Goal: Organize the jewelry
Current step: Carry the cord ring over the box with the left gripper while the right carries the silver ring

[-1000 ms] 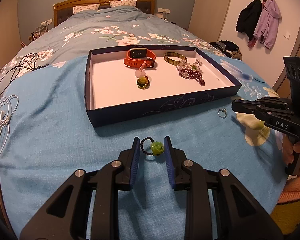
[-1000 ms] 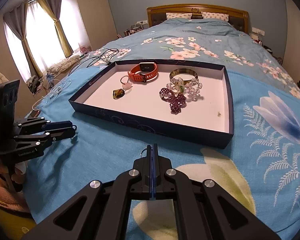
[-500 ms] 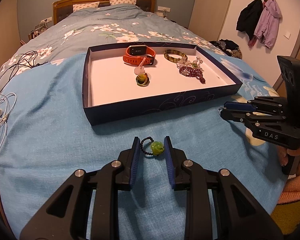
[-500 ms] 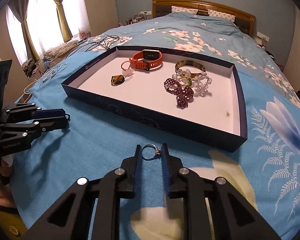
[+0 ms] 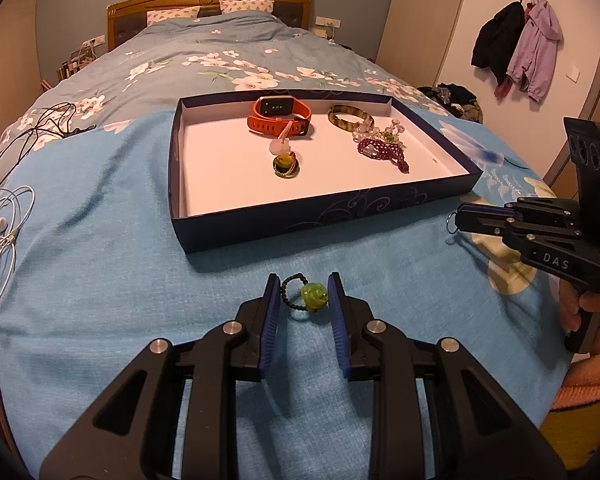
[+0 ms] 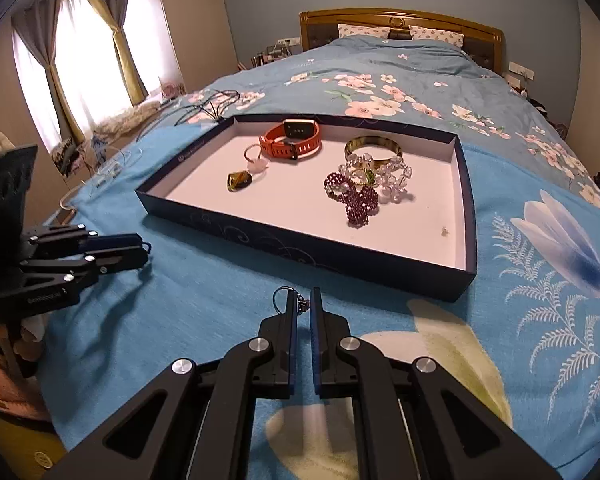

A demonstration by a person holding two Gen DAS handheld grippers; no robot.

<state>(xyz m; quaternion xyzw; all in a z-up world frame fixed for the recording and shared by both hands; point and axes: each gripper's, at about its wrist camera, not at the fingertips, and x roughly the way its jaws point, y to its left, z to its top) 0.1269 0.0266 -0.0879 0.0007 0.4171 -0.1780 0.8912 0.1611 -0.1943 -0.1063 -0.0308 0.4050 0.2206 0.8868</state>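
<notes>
A ring with a green rose bead on a black beaded band hangs just above the blue bedspread, and my left gripper is shut on it. My right gripper is shut on a thin silver ring, whose loop sticks out to the left of the fingers. Both grippers sit in front of the dark blue tray. From the left wrist view the right gripper shows at the tray's near right corner. The left gripper appears at the left in the right wrist view.
The tray holds an orange watch, an amber bangle, clear and purple bead bracelets and two stone rings. Cables lie on the bed's left side. A person's hand grips the right tool.
The right gripper's jaws, shut a second ago, opened around the silver ring and have now closed on it. The left gripper has kept hold of the green-bead ring.
</notes>
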